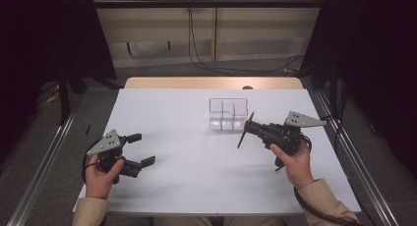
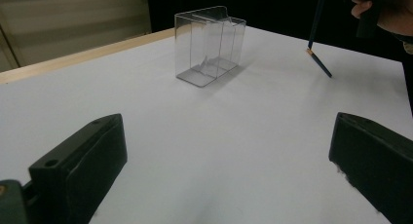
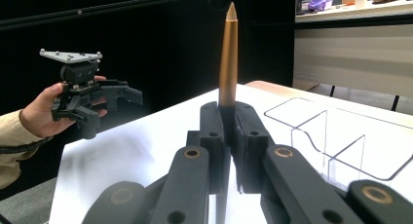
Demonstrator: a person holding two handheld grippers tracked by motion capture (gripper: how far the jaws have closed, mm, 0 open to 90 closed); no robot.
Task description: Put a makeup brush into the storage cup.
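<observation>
We hold the pencil (image 1: 245,130) clamped in our right gripper (image 1: 252,128) just beside the clear divided box (image 1: 227,114), our left gripper (image 1: 141,150) gaping empty well apart, and the thin pencil may pivot and clip the box's rim

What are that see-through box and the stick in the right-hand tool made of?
The box looks like clear, glossy hard plastic, possibly acrylic: the table shows through its walls and dividers. The pencil looks like wood with a smooth painted coat and a sharpened point.
</observation>
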